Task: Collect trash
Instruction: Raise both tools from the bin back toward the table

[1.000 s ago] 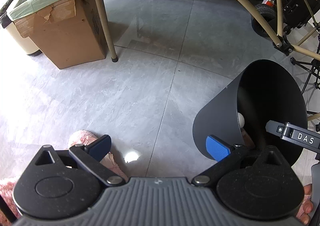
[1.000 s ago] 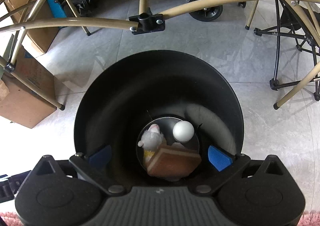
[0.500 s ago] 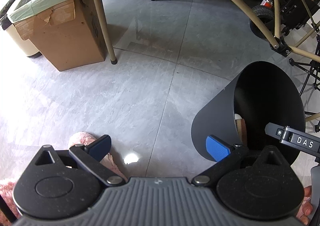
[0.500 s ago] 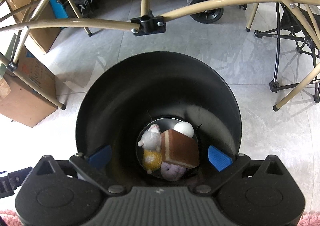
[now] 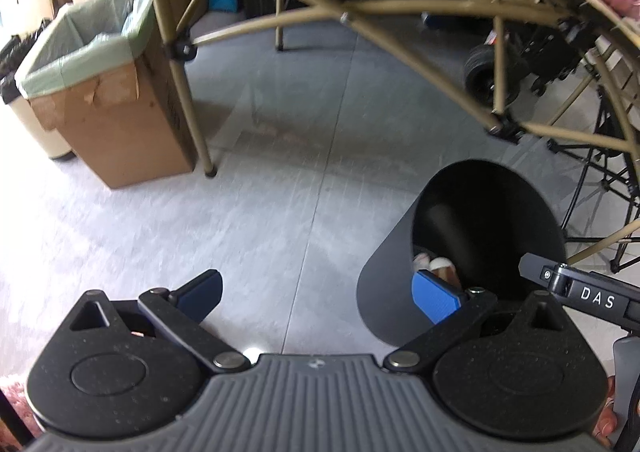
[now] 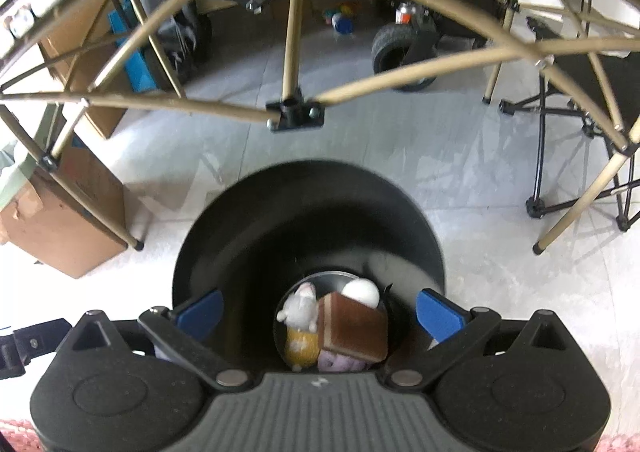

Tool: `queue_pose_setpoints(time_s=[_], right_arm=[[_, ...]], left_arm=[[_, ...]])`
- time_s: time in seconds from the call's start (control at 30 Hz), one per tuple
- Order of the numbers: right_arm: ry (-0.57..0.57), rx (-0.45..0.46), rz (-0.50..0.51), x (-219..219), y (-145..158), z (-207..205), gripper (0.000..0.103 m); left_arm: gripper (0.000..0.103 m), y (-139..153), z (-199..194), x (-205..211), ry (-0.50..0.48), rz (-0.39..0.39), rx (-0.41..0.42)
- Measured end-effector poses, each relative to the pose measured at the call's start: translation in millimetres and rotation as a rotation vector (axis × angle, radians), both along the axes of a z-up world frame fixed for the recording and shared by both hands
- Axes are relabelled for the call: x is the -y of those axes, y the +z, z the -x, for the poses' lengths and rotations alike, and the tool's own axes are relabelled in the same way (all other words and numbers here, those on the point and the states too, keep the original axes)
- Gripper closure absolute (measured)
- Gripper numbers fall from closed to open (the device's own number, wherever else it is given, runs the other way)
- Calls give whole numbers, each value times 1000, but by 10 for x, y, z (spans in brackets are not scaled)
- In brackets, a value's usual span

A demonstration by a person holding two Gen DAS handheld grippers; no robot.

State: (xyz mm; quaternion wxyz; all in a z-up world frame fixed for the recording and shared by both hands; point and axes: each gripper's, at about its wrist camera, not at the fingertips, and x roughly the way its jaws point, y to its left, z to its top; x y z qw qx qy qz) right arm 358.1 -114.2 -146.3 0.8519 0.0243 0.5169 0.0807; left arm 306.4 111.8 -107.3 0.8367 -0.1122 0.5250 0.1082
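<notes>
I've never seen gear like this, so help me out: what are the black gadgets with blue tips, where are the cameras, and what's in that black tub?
A person holds two hand grippers; each carries a camera looking along its blue-padded jaws. The left gripper faces bare floor, jaws open, empty. The right gripper looks down into a black bin, jaws open, one either side of the bin's opening, holding nothing. In the bin lie a white ball, a brown block and small soft toys. A lined cardboard box stands to the left.
</notes>
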Motion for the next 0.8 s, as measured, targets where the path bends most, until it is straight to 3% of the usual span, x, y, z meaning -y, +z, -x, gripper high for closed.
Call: queue_pose_setpoints(time_s=[0.27, 0.57, 0.8], right_arm=[[-12, 126, -28, 206, 432, 155, 0], [-33, 401, -87, 492, 1120, 359, 0], [-46, 554, -103, 642, 1601, 209, 0]], left_arm=[[0, 398, 70, 215, -27, -25, 142], [0, 887, 54, 489, -30, -40, 314], [0, 1182, -78, 613, -18, -47, 394]])
